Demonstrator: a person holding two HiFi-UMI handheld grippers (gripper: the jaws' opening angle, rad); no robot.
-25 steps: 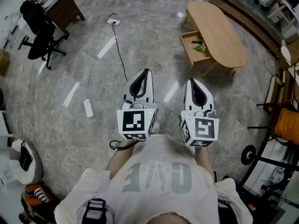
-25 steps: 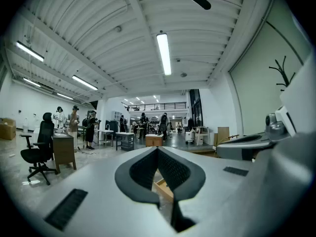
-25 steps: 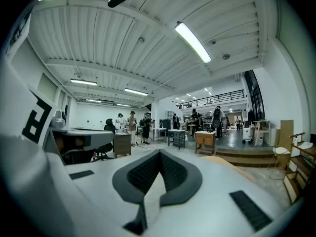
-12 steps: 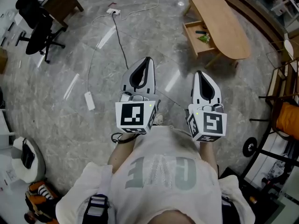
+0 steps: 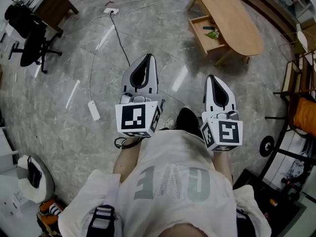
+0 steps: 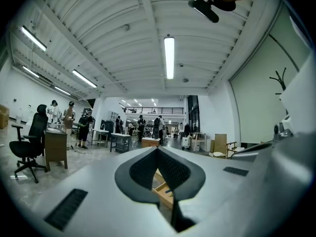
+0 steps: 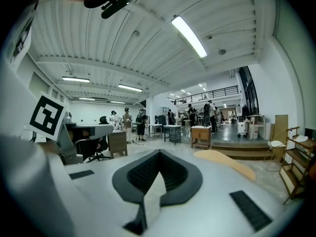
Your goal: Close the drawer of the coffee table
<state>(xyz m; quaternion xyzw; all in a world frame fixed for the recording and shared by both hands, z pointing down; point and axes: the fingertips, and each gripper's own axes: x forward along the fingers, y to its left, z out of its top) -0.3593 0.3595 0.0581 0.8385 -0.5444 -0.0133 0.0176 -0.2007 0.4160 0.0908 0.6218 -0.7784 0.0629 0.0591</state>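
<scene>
- left gripper: jaws fully together, tips meeting, nothing in them; held about level in front of the person's chest.
- right gripper: jaws also together, empty, tipped slightly down.
- drawer: pulled well out of the coffee table, wooden, with 2 small items in it (1 green, 1 dark; too small to name).
- Key relation: the drawer lies ahead of both grippers and off to their right, well apart from both, no contact.
- right gripper is the nearer of the 2; the left one sits further across.
- In the left gripper view the drawer shows low through the hollow between the pads; in the right gripper view the table top sits just right of the jaw tips.
- Table's long axis runs away from the grippers, slanting ahead and to the right; the drawer comes out of its long side, toward the grippers' left.
- So the drawer's outer front panel faces left and back toward the person; the closing push likely goes to the right, into the table.
- Judgement: approach stage, closing not yet started; a shut jaw tip should do as a pusher, no grasp needed.
- Risk: an off-centre push could skew the drawer on its runners.
</scene>
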